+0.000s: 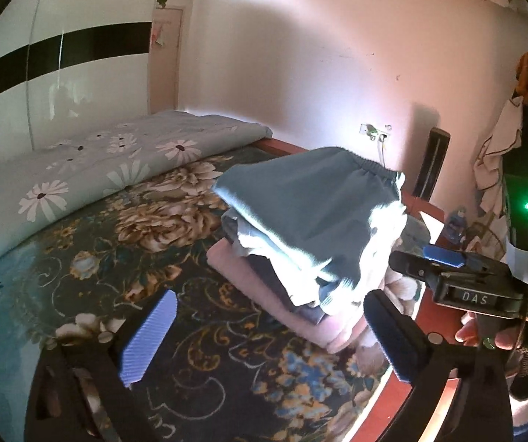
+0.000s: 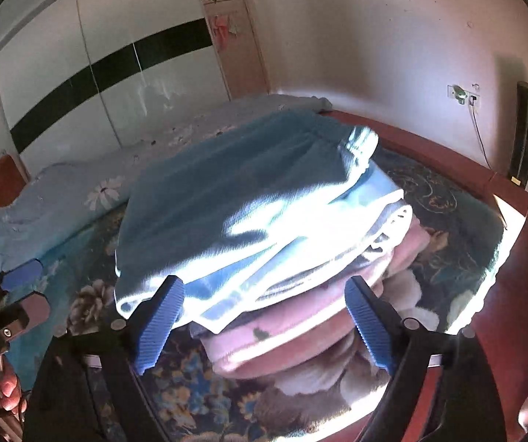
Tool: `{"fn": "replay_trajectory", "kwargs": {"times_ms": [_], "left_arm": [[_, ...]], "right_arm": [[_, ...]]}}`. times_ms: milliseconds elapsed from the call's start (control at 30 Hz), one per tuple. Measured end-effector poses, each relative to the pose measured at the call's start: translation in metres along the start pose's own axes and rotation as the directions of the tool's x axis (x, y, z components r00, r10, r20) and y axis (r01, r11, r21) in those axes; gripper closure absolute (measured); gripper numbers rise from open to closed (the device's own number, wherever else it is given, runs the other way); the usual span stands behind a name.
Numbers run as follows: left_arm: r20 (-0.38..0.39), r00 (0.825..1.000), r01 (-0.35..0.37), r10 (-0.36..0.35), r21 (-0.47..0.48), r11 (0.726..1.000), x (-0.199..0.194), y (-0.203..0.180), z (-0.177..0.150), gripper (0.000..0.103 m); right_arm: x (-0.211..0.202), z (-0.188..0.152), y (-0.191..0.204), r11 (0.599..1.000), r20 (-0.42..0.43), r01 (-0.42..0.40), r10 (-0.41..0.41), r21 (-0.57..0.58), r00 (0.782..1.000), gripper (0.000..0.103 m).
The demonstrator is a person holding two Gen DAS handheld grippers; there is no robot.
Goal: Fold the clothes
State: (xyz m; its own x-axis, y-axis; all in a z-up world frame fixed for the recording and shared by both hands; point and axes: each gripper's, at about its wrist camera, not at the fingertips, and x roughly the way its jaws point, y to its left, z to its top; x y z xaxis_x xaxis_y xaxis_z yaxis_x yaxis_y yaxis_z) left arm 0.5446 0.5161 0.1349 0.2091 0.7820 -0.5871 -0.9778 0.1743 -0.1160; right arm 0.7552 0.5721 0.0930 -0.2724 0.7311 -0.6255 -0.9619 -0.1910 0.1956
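A stack of folded clothes sits on the bed near its right edge. A folded teal garment with an elastic waistband (image 1: 312, 199) (image 2: 227, 191) lies on top, over white and blue-grey layers and a pink garment (image 1: 264, 294) (image 2: 293, 331) at the bottom. My left gripper (image 1: 267, 335) is open and empty, just in front and left of the stack. My right gripper (image 2: 264, 324) is open and empty, its fingers either side of the stack's near edge. It also shows in the left wrist view (image 1: 444, 261), beside the stack's right side.
The bed has a dark floral cover (image 1: 124, 243) and a red wooden frame (image 2: 514, 258). A rolled light-blue daisy quilt (image 1: 80, 169) lies along the far side. White wardrobe (image 2: 80, 73) behind. Clothes hang on a rack (image 1: 503, 147) at the right.
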Motion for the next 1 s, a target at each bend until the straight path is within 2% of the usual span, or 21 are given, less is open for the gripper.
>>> {"fn": "replay_trajectory", "kwargs": {"times_ms": [100,267,467,667,933,1000], "left_arm": [[-0.013,1.0,-0.013,0.012,-0.015,1.0,-0.001,0.004,-0.008,0.0],[-0.037,0.999,-0.013,0.011,-0.055,0.998,-0.003,0.013,-0.02,0.0],[-0.024,0.998,-0.051,0.05,-0.069,0.996,-0.015,0.018,-0.028,0.0],[-0.027,0.997,-0.079,0.077,-0.084,0.993,-0.021,0.022,-0.035,0.0],[-0.021,0.994,-0.111,0.11,-0.101,0.989,-0.029,0.027,-0.045,0.0],[-0.025,0.995,-0.101,0.099,-0.1,0.99,-0.031,0.027,-0.047,0.0]], "right_arm": [[0.0,-0.007,0.008,0.999,-0.008,0.023,-0.023,-0.023,1.0,0.001],[-0.005,-0.02,0.025,0.995,-0.011,0.07,-0.071,-0.069,0.997,0.001],[-0.014,-0.03,0.045,0.987,-0.008,0.113,-0.115,-0.117,0.993,0.001],[-0.017,-0.035,0.054,0.991,-0.027,0.087,-0.09,-0.105,0.996,0.001],[-0.017,-0.04,0.058,0.991,-0.047,0.099,-0.103,-0.088,0.994,0.001],[-0.017,-0.041,0.058,0.99,-0.052,0.11,-0.115,-0.085,0.992,0.001]]}}
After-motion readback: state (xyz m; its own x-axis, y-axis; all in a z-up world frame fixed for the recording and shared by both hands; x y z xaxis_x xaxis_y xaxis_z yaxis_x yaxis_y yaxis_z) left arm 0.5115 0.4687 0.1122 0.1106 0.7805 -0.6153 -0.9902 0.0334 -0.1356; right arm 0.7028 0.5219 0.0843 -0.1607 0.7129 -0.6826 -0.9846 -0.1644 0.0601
